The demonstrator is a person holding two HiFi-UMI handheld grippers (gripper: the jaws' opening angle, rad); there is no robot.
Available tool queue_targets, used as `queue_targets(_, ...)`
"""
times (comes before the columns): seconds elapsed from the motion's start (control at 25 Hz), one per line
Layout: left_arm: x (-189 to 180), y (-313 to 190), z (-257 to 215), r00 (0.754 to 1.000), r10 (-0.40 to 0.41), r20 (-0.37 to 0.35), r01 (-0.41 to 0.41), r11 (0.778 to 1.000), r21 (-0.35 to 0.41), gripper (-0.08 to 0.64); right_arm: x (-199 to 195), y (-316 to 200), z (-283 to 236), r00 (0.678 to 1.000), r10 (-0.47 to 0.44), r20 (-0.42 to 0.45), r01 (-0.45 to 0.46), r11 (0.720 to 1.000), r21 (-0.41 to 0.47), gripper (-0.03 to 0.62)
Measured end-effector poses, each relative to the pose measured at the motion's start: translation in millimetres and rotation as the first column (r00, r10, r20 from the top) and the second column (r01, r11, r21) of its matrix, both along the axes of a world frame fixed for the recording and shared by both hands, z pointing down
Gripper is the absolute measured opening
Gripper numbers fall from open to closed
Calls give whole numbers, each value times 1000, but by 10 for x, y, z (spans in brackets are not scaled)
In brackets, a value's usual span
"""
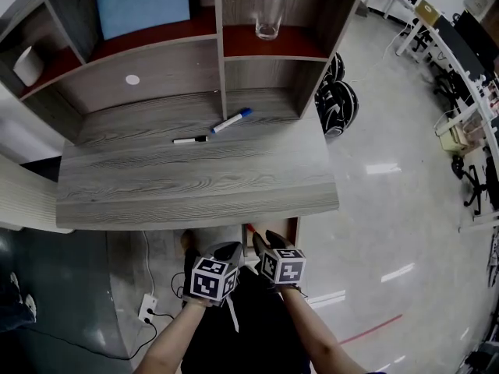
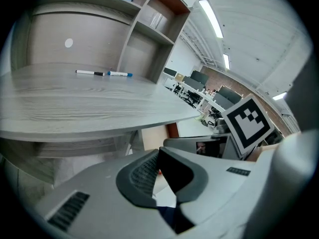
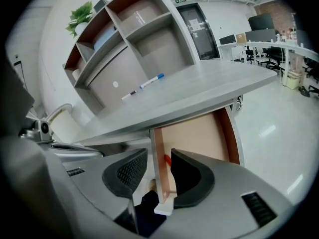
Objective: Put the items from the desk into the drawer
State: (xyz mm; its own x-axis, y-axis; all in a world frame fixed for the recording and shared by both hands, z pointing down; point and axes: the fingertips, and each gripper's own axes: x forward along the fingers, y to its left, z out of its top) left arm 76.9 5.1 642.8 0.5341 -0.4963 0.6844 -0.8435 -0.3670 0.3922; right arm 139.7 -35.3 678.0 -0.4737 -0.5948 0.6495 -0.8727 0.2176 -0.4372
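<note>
While the right gripper (image 3: 158, 157) hung at the desk's (image 3: 199, 91) front edge, its jaws stood spread astride a side wall of the open drawer (image 3: 199, 133), not pinching it. Left gripper (image 2: 158, 152) just beside: tips pressed together, empty. Red item (image 3: 167, 159) lay in the drawer. Blue-capped marker (image 1: 232, 120) and black-capped marker (image 1: 190, 139) lay far back on the desk.

Glass (image 1: 268, 14) stands on a shelf (image 1: 300, 45) at 12 o'clock, blue box (image 1: 144, 3) at 11, power strip (image 1: 146, 310) at 7.
</note>
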Motion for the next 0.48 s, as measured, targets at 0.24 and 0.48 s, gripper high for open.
queue_targets(0.24, 122, 37, -255, 999, 6, -47, -5, 999, 33, 18, 82, 15, -462, 994, 82, 76, -87, 994, 65, 116)
queue_targets(0.48, 237, -3, -552, 993, 7, -114, 4, 996, 90, 18, 106, -22, -987, 984, 99, 148, -123, 978, 165, 18)
